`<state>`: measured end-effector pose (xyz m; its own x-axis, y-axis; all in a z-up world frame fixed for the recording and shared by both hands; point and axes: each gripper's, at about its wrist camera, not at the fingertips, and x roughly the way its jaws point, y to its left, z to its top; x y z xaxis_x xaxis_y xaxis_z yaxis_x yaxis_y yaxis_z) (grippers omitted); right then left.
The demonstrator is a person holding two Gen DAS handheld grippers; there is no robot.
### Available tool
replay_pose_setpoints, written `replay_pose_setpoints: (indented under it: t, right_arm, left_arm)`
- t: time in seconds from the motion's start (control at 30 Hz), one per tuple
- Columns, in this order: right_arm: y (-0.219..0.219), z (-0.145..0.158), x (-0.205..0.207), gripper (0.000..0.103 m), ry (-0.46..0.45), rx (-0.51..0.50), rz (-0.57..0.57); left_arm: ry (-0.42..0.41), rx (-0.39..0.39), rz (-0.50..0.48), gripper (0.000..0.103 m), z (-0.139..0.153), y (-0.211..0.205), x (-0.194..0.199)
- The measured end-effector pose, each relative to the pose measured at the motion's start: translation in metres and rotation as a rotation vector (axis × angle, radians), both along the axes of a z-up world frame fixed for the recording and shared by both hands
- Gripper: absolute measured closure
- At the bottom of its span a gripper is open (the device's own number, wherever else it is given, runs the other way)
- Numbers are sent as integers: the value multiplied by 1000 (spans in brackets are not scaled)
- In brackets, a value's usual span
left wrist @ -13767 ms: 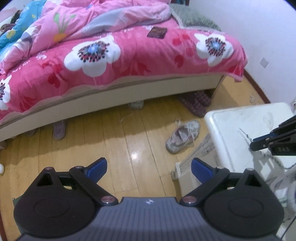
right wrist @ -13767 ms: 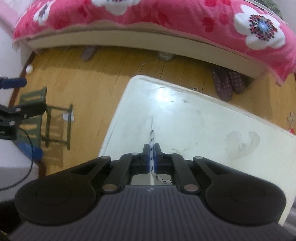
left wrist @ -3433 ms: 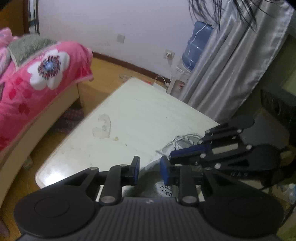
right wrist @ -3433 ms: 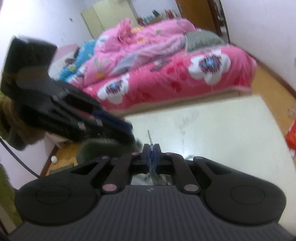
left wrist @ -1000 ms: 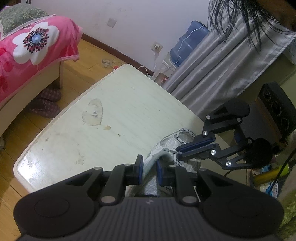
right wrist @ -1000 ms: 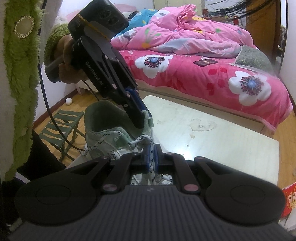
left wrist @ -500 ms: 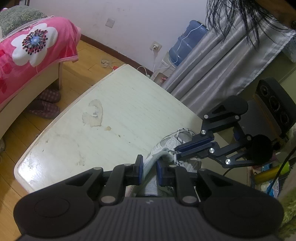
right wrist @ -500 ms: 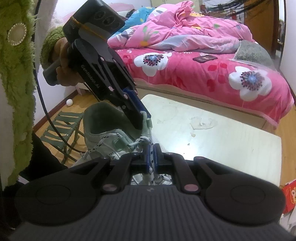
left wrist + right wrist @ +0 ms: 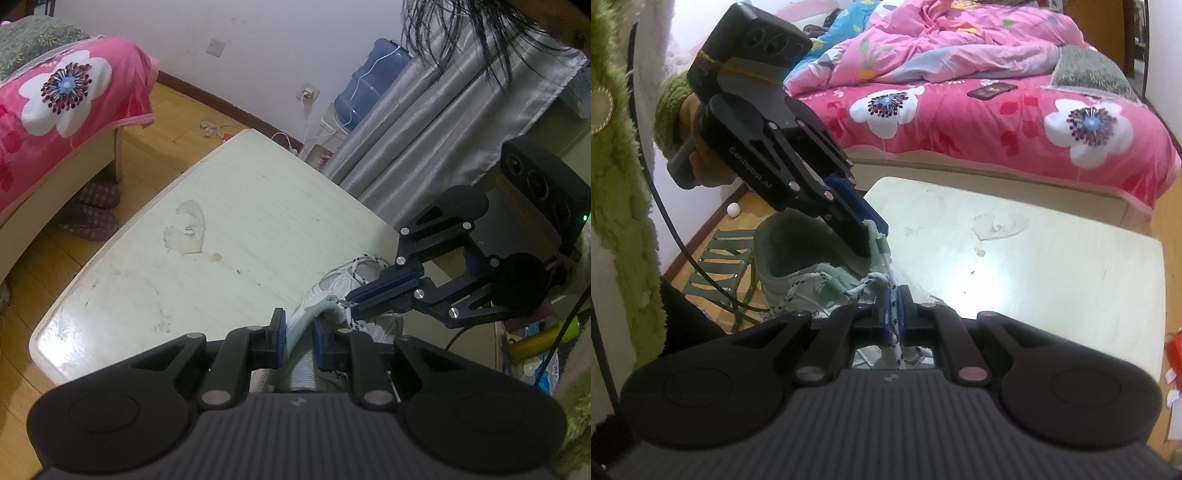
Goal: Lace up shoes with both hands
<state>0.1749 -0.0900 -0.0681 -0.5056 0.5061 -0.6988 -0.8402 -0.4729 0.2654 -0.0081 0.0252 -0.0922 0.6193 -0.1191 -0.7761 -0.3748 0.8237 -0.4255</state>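
Left gripper [image 9: 298,338] slants down, clamped on the shoe [image 9: 798,273] tongue; right gripper [image 9: 893,314], beside it and angled down, pinches the lace [image 9: 894,321]

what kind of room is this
Most likely a bedroom in a home: a bed under a pink flowered quilt, slippers tucked beneath it on a wooden floor, and grey curtains by a water jug.

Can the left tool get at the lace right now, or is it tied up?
Probably not. The left tool is clamped on the shoe's tongue, and the right tool already pinches the lace.
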Motion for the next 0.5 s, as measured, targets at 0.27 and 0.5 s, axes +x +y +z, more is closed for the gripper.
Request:
replay_pose_setpoints:
  t: [0.27,0.5]
  right_arm:
    - [6,5,-3,100,-12,-62,3]
    - [10,7,-8,100,-38,-112,-3]
  left_arm:
    - [-5,-3,-9,87,1,-2,-1]
    - [-9,9,-28,87,2,-6,-1]
